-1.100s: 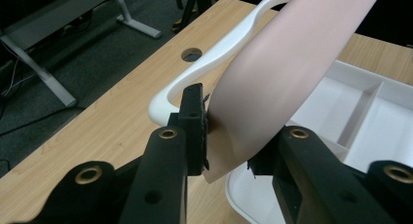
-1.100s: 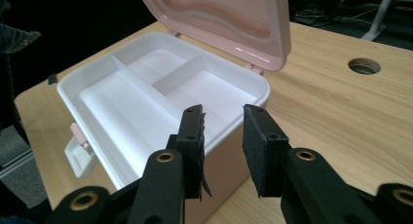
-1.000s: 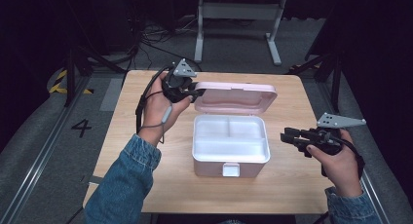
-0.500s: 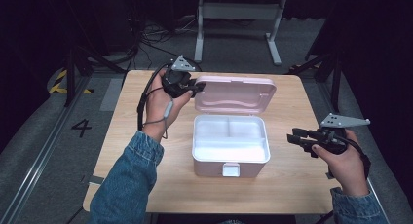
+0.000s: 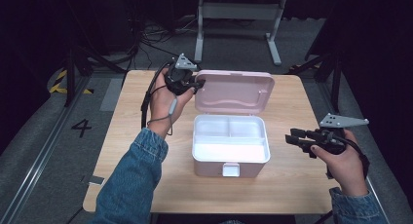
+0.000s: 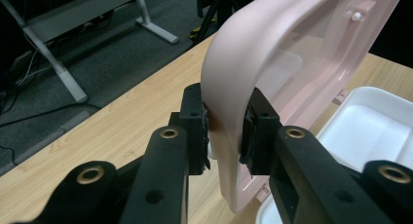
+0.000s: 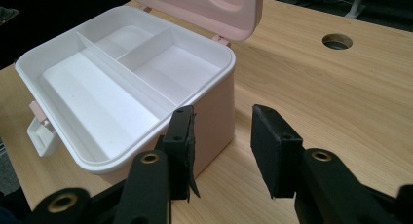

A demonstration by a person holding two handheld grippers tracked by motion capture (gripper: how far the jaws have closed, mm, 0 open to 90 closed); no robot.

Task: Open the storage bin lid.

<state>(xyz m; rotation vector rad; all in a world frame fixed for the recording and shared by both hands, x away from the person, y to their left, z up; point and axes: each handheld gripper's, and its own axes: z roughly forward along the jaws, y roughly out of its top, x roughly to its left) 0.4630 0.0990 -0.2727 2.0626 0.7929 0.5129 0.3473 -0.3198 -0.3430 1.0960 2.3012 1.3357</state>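
Note:
A pink box (image 5: 230, 158) with a white divided tray (image 7: 112, 78) stands open mid-table. Its pink lid (image 5: 234, 91) is swung back and upright. My left gripper (image 5: 197, 83) is shut on the lid's left edge (image 6: 225, 121), with the rim pinched between both pads. My right gripper (image 5: 291, 140) hovers to the right of the box, just above the table, jaws open and empty. In the right gripper view my right gripper (image 7: 221, 136) points at the box's right corner, a short gap away.
The wooden table (image 5: 141, 136) has a round cable hole (image 7: 337, 41) behind the box. A white latch (image 5: 231, 170) hangs on the box's front. A metal desk frame (image 5: 234, 19) and cables lie on the floor beyond the table.
The lid has been swung further back with my left gripper on it. My right gripper has drifted slightly down and to the right.

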